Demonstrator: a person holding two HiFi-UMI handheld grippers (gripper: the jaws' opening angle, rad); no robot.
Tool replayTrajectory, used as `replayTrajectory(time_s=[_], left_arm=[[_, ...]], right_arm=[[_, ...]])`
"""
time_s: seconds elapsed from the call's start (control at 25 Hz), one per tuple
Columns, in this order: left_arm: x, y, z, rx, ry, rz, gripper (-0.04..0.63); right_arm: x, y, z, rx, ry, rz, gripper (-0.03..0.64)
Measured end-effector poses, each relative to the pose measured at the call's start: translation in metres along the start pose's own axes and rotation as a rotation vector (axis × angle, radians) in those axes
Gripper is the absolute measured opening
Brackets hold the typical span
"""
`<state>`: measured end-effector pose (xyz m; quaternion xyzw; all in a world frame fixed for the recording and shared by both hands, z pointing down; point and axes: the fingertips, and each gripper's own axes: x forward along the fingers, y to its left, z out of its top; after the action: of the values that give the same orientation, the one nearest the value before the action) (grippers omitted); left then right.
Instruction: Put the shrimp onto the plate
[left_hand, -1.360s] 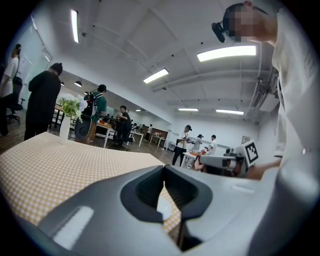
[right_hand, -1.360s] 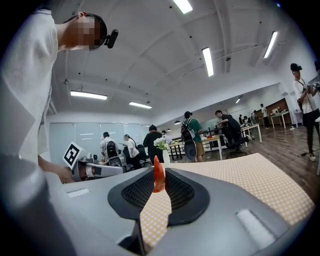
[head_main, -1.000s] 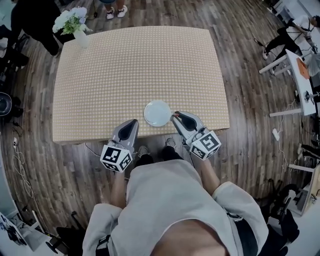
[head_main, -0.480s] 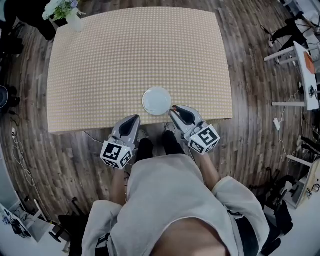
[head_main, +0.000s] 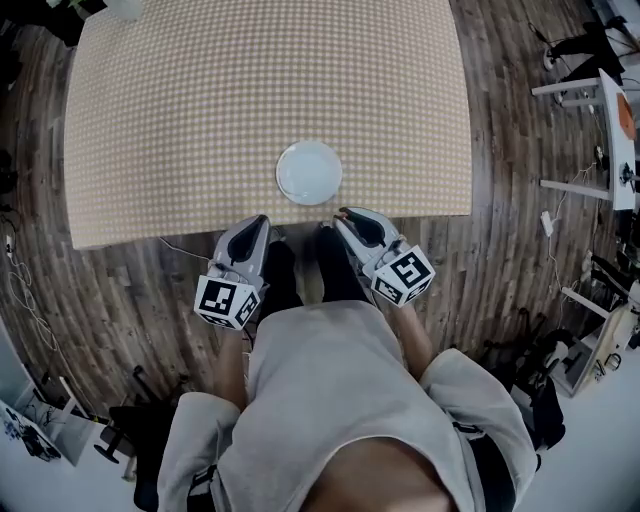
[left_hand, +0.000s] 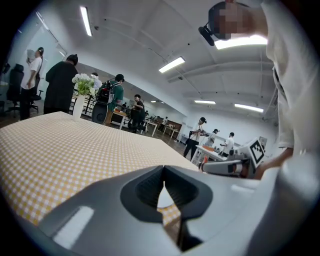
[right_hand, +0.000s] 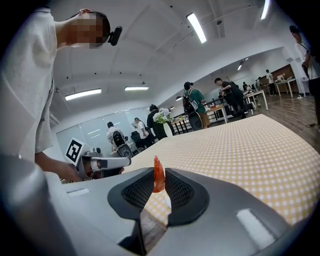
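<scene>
A small orange shrimp (right_hand: 158, 175) stands upright between the pads of my right gripper (right_hand: 159, 184), which is shut on it. In the head view that right gripper (head_main: 346, 215) hovers at the table's near edge, just short and to the right of the round white plate (head_main: 309, 171), with the shrimp (head_main: 343, 212) as an orange speck at its tip. The plate holds nothing. My left gripper (head_main: 258, 224) is level with it at the plate's near left. Its jaws (left_hand: 163, 169) touch at the tips, with nothing between them.
The yellow checked table (head_main: 200, 100) stretches far beyond the plate. A vase of white flowers (left_hand: 84, 90) stands at its far left corner. Several people and desks (left_hand: 200, 137) fill the room behind. The person's legs and dark wooden floor (head_main: 120, 300) lie below the table edge.
Both grippers have drawn back from the plate toward the person, to the table's near edge. The head view now shows the table farther away. The shrimp stays gripped.
</scene>
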<state>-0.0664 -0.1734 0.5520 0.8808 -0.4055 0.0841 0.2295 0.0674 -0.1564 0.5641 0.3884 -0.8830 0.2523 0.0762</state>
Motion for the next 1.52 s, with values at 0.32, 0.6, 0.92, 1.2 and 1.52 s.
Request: replayTrajectory(time_s=[0.32, 0.6, 0.92, 1.2, 1.52], left_arm=[[-0.005, 0.003, -0.023, -0.05, 0.023, 0.032, 0.011], [-0.013, -0.001, -0.031, -0.097, 0.001, 0.03, 0.011], [-0.029, 0.009, -0.036, -0.136, -0.017, 0.076, 0.011], [-0.041, 0.015, -0.045, -0.169, -0.023, 0.113, 0.011], [-0.05, 0.017, -0.049, -0.186, -0.032, 0.126, 0.011]], right_arm=[[0.009, -0.011, -0.023, 0.011, 0.049, 0.016, 0.069], [0.041, -0.026, -0.034, -0.027, 0.085, 0.043, 0.069], [0.08, -0.042, -0.046, -0.06, 0.142, 0.068, 0.069], [0.104, -0.062, -0.049, -0.085, 0.185, 0.064, 0.069], [0.117, -0.068, -0.055, -0.216, 0.281, 0.058, 0.069]])
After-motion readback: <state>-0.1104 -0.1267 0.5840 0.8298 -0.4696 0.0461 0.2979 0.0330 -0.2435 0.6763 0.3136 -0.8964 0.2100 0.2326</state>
